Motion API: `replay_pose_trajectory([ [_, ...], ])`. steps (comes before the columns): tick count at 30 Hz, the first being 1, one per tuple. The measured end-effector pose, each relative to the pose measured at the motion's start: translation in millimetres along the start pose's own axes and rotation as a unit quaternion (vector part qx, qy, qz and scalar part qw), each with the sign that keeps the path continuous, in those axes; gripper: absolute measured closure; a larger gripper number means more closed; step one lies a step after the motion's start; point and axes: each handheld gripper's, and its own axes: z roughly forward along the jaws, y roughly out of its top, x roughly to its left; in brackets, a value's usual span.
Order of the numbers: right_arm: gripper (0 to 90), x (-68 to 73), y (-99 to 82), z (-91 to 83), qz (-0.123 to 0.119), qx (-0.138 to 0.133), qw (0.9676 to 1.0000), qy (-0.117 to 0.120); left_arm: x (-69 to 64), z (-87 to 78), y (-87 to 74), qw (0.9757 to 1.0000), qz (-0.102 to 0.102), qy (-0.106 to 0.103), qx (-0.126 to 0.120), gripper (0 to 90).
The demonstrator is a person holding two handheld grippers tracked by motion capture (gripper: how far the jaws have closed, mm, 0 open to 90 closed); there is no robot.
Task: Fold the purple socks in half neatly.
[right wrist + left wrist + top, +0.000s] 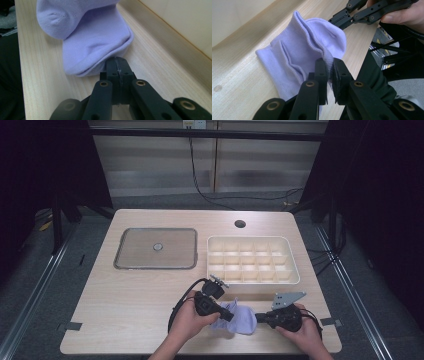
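Note:
A lavender sock [241,318] lies crumpled on the wooden table near its front edge, between my two grippers. In the left gripper view my left gripper [330,67] is shut on the ribbed cuff of the sock [312,42], with fabric pinched between the pads. From above, the left gripper [228,315] comes at the sock from the left. My right gripper [117,61] is shut, its tips against the rounded toe edge of the sock [92,37]; I cannot make out any fabric between its jaws. From above, the right gripper [258,316] meets the sock's right side.
A white box with several compartments [252,239] stands just behind the grippers; its wall [180,22] runs close beside the sock. A grey square tray with a round knob [140,251] sits at back left. A round hole [240,224] is in the tabletop.

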Motion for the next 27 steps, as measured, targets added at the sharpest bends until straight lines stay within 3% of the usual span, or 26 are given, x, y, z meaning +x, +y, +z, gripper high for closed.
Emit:
replay_pose_trajectory([
  [17, 89.9, 0.5, 0.2, 0.8, 0.0, -0.001, 1.0, 0.004, -2.7, 4.8, 2.2, 1.0, 0.001, -0.001, 0.006, 83.4],
  [27, 89.6, 0.0, -0.1, 0.8, 0.001, -0.003, 1.0, 0.004, 1.2, -8.8, -6.0, 0.9999, -0.004, 0.015, 0.004, 83.3],
])
